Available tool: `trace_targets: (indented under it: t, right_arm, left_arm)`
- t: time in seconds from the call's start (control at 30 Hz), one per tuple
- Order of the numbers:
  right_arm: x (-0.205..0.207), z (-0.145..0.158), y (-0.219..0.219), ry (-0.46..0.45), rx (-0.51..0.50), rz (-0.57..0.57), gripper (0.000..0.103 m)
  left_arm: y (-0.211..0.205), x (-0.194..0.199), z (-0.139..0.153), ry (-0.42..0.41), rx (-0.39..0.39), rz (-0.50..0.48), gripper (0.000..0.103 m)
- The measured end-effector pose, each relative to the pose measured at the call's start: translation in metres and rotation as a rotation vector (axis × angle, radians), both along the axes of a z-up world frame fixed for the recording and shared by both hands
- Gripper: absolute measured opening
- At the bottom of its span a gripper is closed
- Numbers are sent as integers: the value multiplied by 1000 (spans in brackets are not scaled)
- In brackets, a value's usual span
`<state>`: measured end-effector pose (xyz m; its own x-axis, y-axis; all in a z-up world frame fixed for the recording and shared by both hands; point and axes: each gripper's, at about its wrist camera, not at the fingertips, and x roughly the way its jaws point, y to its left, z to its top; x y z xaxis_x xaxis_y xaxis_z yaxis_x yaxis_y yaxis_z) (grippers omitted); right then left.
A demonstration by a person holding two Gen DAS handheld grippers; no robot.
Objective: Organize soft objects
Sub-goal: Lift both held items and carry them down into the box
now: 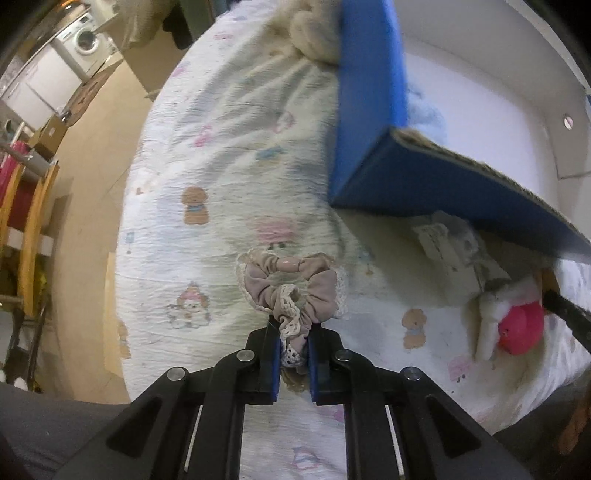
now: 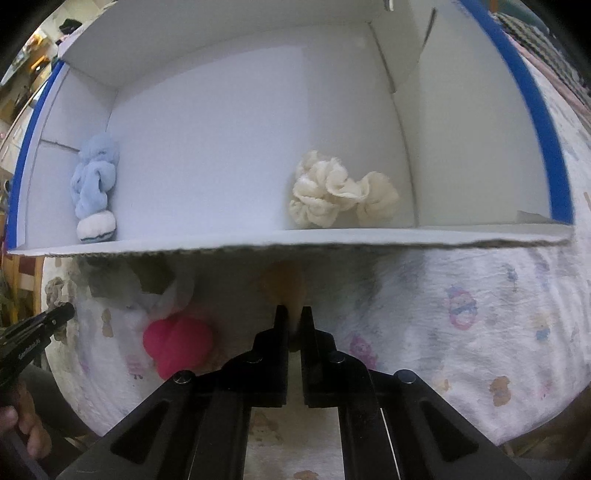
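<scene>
My left gripper (image 1: pixel 292 341) is shut on a beige scrunchie with a lace trim (image 1: pixel 291 288), which hangs over the printed bedsheet (image 1: pixel 207 155). My right gripper (image 2: pixel 293 321) is shut on a small tan soft thing (image 2: pixel 282 282), blurred, just under the front edge of the blue cardboard box (image 2: pixel 295 242). Inside the box lie a light blue plush (image 2: pixel 94 181) at the left and a cream scrunchie (image 2: pixel 340 190) at the right. A pink and white plush (image 1: pixel 517 325) lies on the sheet by the box; it also shows in the right wrist view (image 2: pixel 179 339).
The box's blue outer wall (image 1: pixel 369 92) stands to the right of the left gripper. A cream fluffy item (image 1: pixel 314 33) lies at the box's far corner. A grey tagged item (image 1: pixel 454 251) lies beside the box. The bed edge (image 1: pixel 125 258) drops to a wooden floor on the left.
</scene>
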<state>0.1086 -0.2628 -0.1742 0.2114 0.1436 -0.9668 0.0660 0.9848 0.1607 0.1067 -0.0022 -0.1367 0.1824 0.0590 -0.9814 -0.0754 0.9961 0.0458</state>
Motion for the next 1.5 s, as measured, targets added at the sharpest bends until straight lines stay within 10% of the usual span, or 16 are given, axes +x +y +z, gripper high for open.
trace_targets:
  t: [1.1,1.5]
  right_arm:
    - [-44,64,-13,-159,76,34,7]
    - [-48,126,-6,-304,230,74,7]
  left_arm:
    - [5,-48,71,-229,-43,-20,10]
    - [-14,-52,152,-448,-163,-124,10]
